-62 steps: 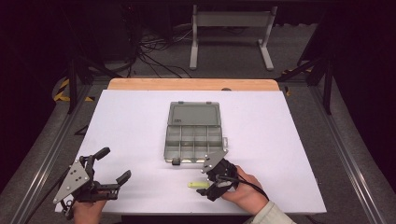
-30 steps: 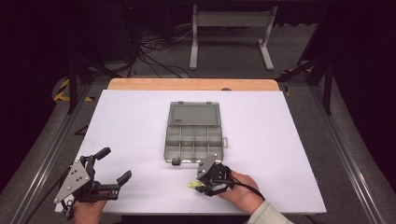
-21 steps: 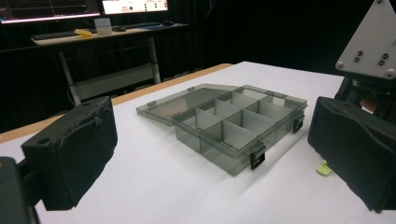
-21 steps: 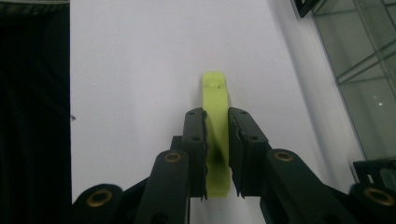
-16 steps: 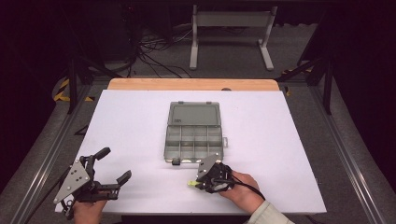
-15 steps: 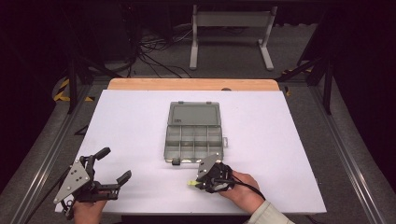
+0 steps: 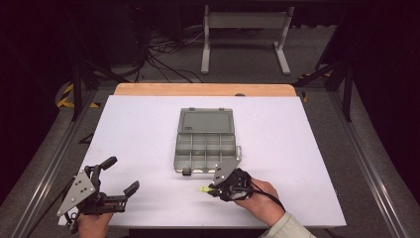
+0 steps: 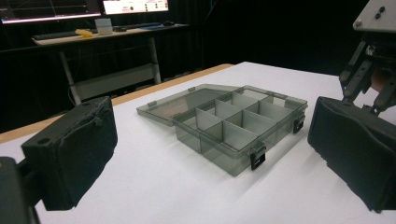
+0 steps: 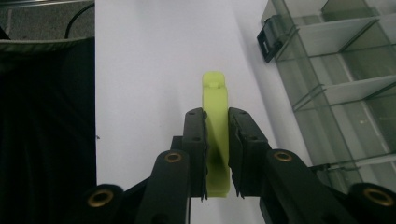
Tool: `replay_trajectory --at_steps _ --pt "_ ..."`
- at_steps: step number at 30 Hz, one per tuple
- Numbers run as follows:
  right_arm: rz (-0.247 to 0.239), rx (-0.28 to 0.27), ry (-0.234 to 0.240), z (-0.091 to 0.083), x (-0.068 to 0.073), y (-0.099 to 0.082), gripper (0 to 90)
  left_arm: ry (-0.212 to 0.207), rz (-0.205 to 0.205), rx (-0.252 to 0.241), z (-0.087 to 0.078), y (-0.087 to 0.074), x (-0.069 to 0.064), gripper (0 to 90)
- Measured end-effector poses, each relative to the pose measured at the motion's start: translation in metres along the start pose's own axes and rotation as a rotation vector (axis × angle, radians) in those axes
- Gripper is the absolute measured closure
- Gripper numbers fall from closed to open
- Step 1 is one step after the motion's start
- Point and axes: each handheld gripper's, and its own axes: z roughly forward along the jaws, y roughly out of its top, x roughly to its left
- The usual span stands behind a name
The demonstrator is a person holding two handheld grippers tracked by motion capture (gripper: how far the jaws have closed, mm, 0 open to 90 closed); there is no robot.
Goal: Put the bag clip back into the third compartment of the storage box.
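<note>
A clear grey compartment box lies open on the white table, lid folded back, its cells empty. My right gripper hangs just in front of the box's near edge. Its jaws have just closed on a small yellow-green plastic piece, and the pads press its sides. In the right gripper view the yellow-green piece sticks out past the right gripper, a little above the table. My left gripper rests open at the near left corner. In the left gripper view it faces the box, its pads holding nothing.
A wooden strip runs along the table's far edge. Beyond it stand a metal stand and floor cables. Metal rails flank the table. My right gripper shows at the top right of the left gripper view.
My right gripper's jaws have closed on the yellow-green piece and lifted it slightly off the table. The left gripper has stayed put.
</note>
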Motion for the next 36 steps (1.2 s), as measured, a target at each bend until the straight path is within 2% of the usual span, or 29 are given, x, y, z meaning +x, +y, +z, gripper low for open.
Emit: replay_trajectory --at_steps 12,21,36 --pt "0.021 -0.055 -0.029 -0.019 -0.006 0.008 78.1 -0.001 0.000 0.002 0.000 0.000 0.001 2.2" --pt "0.019 -0.067 -0.046 -0.025 -0.010 0.013 78.1 0.000 0.000 0.003 -0.001 0.000 0.001 2.2" --pt "0.057 -0.099 -0.093 -0.037 -0.030 0.031 78.1 -0.001 -0.002 0.002 -0.001 0.000 0.001 2.2"
